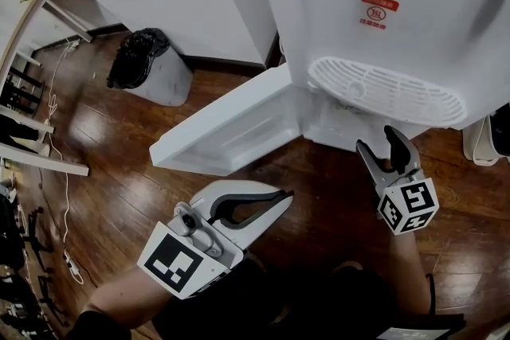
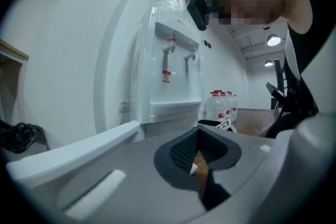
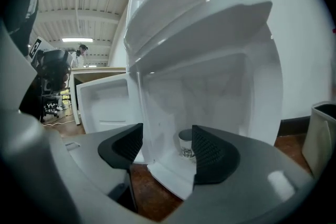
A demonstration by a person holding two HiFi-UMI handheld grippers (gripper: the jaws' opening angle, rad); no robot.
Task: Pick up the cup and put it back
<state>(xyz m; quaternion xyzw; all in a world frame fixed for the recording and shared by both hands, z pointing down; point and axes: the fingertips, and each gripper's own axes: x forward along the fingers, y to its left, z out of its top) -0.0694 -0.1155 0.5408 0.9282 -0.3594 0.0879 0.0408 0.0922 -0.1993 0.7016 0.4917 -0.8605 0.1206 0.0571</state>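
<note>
Wooden floor (image 1: 319, 219), white water dispenser (image 1: 382, 52): cabinet door (image 1: 231, 127) open, cup (image 3: 186, 144) upright inside, back from the cabinet floor's front edge. My right gripper (image 3: 165, 149): jaws apart, empty. My left gripper (image 2: 195, 168): jaws together, empty.

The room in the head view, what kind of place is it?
Probably an office or workroom: a water dispenser with its cabinet door open, spare water jugs nearby, and a bin lined with a black bag on the wooden floor.

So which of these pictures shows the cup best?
The right gripper view: the cup stands inside the open white cabinet, framed between the right gripper's open jaws, one pad hiding its edge. The head view, looking down, and the left gripper view show no cup.
</note>
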